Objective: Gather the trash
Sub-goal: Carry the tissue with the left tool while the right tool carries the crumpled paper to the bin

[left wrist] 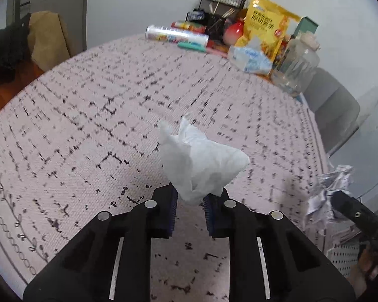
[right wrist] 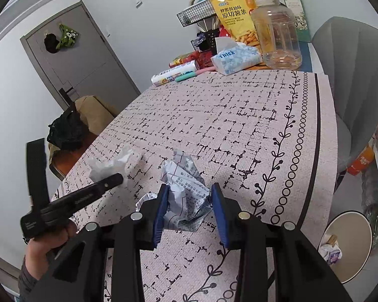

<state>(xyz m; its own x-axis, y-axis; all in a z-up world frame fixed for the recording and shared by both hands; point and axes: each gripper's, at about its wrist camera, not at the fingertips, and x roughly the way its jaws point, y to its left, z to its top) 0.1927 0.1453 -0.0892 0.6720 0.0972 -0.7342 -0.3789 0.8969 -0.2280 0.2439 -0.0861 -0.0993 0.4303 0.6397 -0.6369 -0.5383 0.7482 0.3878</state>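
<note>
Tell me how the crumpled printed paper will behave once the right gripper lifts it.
The crumpled printed paper looks light and springy, so it will probably compress between the right gripper pads. Its loose folds may partly unfurl. It seems unlikely to roll far if dropped.

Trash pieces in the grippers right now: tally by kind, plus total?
White tissue wad, in left gripper: 1
Crumpled printed paper, between right gripper fingers: 1
Total: 2

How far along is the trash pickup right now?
Done: some rubbish already lies in the bin. In hand: left gripper holds the white tissue; right gripper holds the crumpled printed paper. Left: dropping both in the bin.
</note>
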